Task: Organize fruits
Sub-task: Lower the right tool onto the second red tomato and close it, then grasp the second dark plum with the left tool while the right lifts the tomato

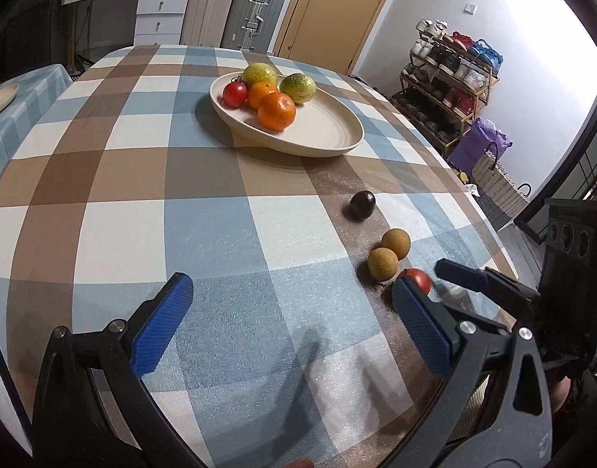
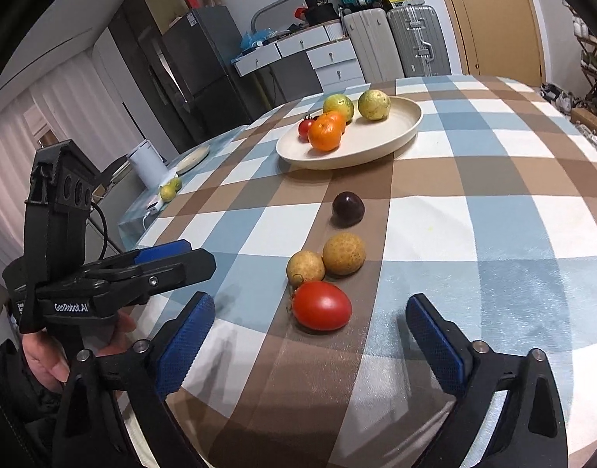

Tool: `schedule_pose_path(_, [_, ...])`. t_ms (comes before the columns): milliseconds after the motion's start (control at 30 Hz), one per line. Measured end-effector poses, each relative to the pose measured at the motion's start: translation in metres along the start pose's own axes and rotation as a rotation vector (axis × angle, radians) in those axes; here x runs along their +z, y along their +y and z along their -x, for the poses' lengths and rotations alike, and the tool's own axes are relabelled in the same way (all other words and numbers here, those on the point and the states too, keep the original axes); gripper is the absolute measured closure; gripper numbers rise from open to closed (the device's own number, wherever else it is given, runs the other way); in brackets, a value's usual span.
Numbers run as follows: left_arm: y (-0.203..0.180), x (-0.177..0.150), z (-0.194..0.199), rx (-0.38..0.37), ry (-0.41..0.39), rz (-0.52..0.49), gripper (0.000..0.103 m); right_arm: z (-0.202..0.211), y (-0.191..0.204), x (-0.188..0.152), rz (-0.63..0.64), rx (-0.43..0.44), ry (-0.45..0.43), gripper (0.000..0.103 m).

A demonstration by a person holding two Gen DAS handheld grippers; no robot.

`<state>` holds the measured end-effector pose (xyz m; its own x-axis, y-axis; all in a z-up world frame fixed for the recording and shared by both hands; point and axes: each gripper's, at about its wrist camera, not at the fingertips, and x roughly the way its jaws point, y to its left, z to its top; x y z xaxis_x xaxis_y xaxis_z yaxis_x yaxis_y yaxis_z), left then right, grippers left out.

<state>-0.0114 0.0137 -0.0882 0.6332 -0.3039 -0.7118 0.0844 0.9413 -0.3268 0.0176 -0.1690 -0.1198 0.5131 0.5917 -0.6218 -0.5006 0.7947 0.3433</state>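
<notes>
Checked cloth covers the bench (image 2: pixel 493 210); cream plate (image 2: pixel 407 128) far side holds citrus and a small tomato, while a red tomato (image 2: pixel 322 306), two brown fruits and a dark plum lie loose nearby. Right tool (image 2: pixel 310 335) spread wide, empty, tomato just ahead between its pads; left tool (image 1: pixel 290 312) likewise wide, empty. Tomato judged light, smooth, soft-skinned: take across its middle, gently.

A table (image 2: pixel 474 179) under a blue, brown and white checked cloth carries a cream plate (image 2: pixel 376 148). Nearer than the plate lie a dark plum-like fruit (image 2: pixel 348 208), then two tan round fruits (image 2: pixel 344 253) (image 2: pixel 305 268), possibly touching, then a red tomato (image 2: pixel 322 305).
</notes>
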Motion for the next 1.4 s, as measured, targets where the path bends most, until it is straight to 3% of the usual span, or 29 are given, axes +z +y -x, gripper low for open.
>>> schedule_pose_path(67, [0.002,0.0,0.0,-0.001,-0.004,0.002,0.001,-0.004,0.0,0.001,0.0,0.003,0.01,0.017])
schedule_pose_path(333, [0.005,0.0,0.001,-0.006,-0.005,0.005,0.001,-0.013,0.005,0.001,0.028,-0.038,0.038,0.033])
schedule_pose_path(400, [0.005,0.0,0.001,-0.007,-0.006,0.004,0.001,-0.012,0.004,0.001,0.027,-0.043,0.032,0.048])
schedule_pose_path(567, [0.005,0.0,0.001,0.001,-0.005,0.0,0.001,-0.012,0.004,0.001,0.043,-0.039,0.035,0.069])
schedule_pose_path(800, [0.001,0.001,-0.001,0.019,-0.003,-0.024,0.001,-0.01,0.001,-0.001,0.042,-0.012,0.046,0.07])
schedule_pose_path(1400, [-0.005,0.031,-0.012,0.056,-0.01,-0.063,0.001,0.021,-0.027,0.003,-0.032,0.05,-0.052,0.07])
